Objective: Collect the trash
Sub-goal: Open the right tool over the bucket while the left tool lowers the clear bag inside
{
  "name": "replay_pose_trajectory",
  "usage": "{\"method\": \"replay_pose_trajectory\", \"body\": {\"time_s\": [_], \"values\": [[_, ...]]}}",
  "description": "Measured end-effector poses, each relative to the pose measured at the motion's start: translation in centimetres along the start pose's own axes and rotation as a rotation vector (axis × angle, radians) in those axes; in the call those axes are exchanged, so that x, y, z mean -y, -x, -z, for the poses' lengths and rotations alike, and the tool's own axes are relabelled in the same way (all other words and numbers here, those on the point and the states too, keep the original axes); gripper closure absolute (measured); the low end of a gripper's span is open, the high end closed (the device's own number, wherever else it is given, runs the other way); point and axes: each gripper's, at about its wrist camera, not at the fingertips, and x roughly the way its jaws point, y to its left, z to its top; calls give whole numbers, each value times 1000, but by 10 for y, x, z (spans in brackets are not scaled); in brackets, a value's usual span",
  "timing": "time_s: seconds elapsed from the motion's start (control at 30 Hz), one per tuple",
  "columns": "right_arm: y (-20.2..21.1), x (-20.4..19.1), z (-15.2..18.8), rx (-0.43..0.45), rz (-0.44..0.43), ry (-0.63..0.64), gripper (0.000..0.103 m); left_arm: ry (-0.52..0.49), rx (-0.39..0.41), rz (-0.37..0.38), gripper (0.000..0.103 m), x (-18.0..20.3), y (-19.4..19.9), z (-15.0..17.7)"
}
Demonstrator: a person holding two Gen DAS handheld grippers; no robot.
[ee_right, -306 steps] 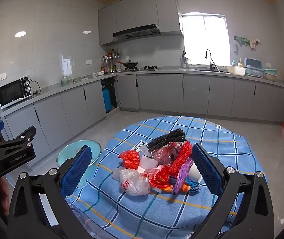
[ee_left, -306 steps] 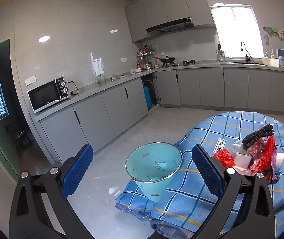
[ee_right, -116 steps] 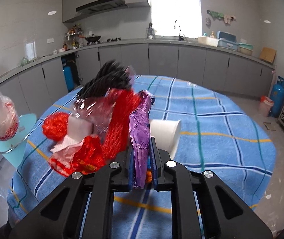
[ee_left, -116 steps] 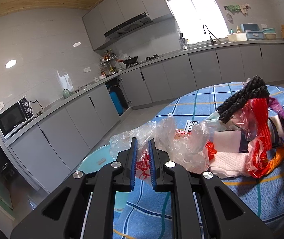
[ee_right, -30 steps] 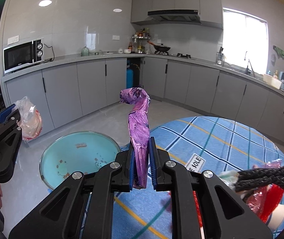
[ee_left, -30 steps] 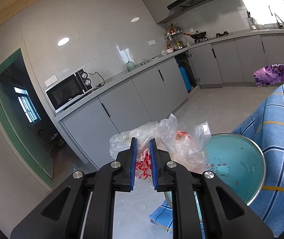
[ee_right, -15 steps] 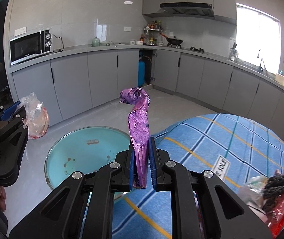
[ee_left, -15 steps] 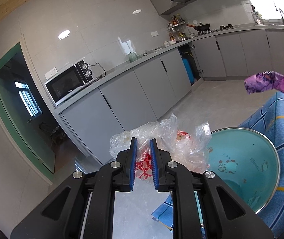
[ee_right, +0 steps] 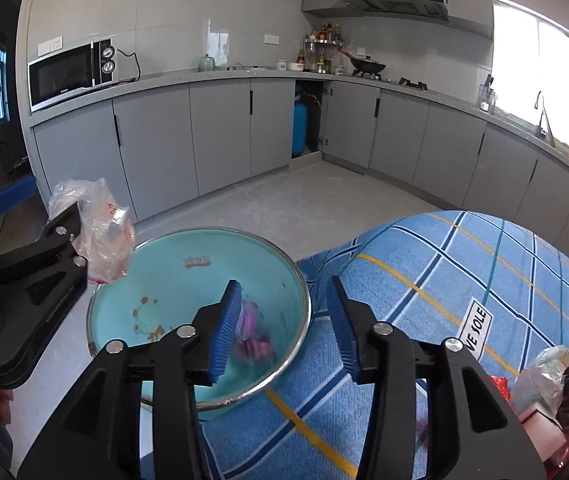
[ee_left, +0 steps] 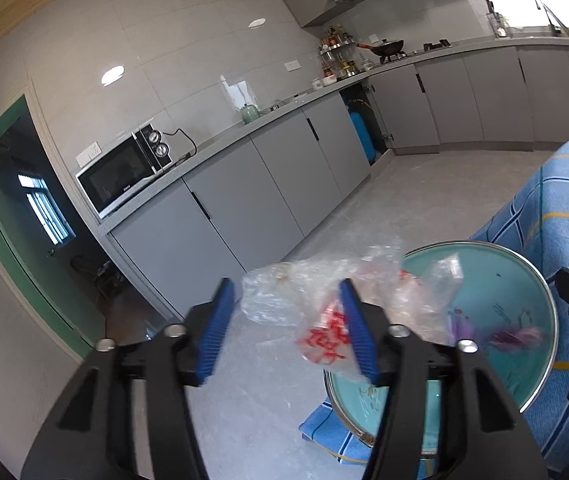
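Note:
A teal basin [ee_left: 496, 280] [ee_right: 188, 280] stands on the floor against the table's edge. My left gripper [ee_left: 289, 330] [ee_right: 40, 208] hovers at its left rim, jaws opening. A crumpled clear plastic bag with red print [ee_left: 324, 308] [ee_right: 100, 236] is blurred, loose between the jaws and draped over the right finger. My right gripper [ee_right: 284, 328] is above the basin's near side, jaws opening, with nothing between them. The purple wrapper [ee_right: 252, 336] [ee_left: 512, 336] lies blurred inside the basin. The remaining trash heap [ee_right: 556, 380] sits on the table at the lower right.
The round table with a blue checked cloth [ee_right: 444, 300] fills the right side. Grey kitchen cabinets [ee_right: 224, 140] line the far wall, with a microwave [ee_right: 72, 72] on the counter. Bare grey floor [ee_right: 284, 208] lies between the cabinets and the basin.
Both grippers have gone from shut to open. The purple wrapper has dropped from the right gripper into the basin. The plastic bag is coming loose from the left jaws. The right gripper has sunk toward the basin.

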Motion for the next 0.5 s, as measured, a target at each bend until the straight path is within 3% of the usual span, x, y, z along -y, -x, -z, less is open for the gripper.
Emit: {"method": "replay_pose_trajectory", "body": {"time_s": [0.3, 0.37, 0.5], "values": [[21, 15, 3, 14, 39, -36, 50, -19, 12, -4, 37, 1, 11, 0], [28, 16, 3, 26, 43, -33, 49, -27, 21, -8, 31, 0, 16, -1], [43, 17, 4, 46, 49, -35, 47, -33, 33, -8, 31, -4, 25, 0]]}}
